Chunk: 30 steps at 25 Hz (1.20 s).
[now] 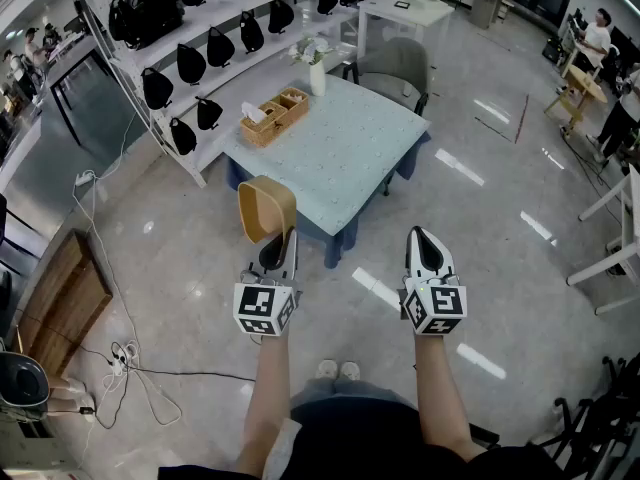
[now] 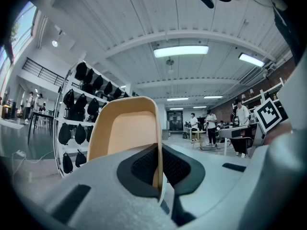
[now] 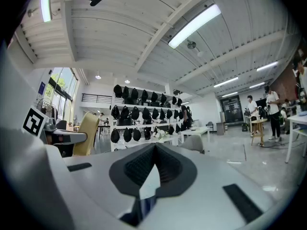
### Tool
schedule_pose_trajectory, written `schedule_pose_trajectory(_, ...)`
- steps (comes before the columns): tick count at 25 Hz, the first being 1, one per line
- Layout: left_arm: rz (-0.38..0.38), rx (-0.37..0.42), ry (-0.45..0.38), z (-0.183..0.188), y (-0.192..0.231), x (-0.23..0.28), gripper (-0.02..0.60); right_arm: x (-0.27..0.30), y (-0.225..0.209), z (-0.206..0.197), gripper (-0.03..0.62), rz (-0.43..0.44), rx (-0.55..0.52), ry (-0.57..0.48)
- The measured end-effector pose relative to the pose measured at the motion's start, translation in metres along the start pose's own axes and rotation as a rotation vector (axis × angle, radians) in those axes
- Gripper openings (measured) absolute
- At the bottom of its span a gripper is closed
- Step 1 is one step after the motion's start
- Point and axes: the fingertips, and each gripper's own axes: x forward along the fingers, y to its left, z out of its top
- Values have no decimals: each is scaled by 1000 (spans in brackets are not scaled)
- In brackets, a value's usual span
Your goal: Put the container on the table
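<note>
In the head view, a tan oval container (image 1: 266,206) hangs in the air just before the near corner of the low table with a light blue cloth (image 1: 350,153). My left gripper (image 1: 278,253) is shut on the container's wall. The left gripper view shows that wall (image 2: 125,128) pinched between the dark pads (image 2: 144,169), with the container's open side facing the camera. To the right, my right gripper (image 1: 428,238) is level and shut with nothing in it. The right gripper view shows its pads (image 3: 139,164) meeting, with the container (image 3: 86,133) far left.
On the table's far side stand a wooden organizer (image 1: 275,113) and a white vase (image 1: 317,73). A grey chair (image 1: 395,63) sits behind the table. White shelves with black bags (image 1: 200,58) run along the left. Cables (image 1: 125,360) and a wooden board (image 1: 65,303) lie on the floor.
</note>
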Motion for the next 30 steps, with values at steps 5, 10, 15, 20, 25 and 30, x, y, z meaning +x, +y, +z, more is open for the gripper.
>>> schedule_pose_trajectory(5,-4,-2,0,-1,0,-1,9,-1,2,-3,-3,-1,2,5)
schedule_pose_trajectory(10,-9,-5,5,-3,0,1,9,0,2,-4,-3,-4,6,7)
schedule_pose_trajectory(15,-15,-8,10,-6,2,2,9,0,2,-7,-2,-8,5,13)
schedule_pose_trajectory(20,-25,-16,14,-7,7,5,9,4,0,-5,-2,-16,23,4)
schedule_pose_trajectory(25,-45,-22,18,-11,15,10,9,12,7,-9,-2,-23,29,16)
schedule_pose_trajectory(30,-68,-13,32,-17,21,14,9,21,16,-14,-2,-28,27,36)
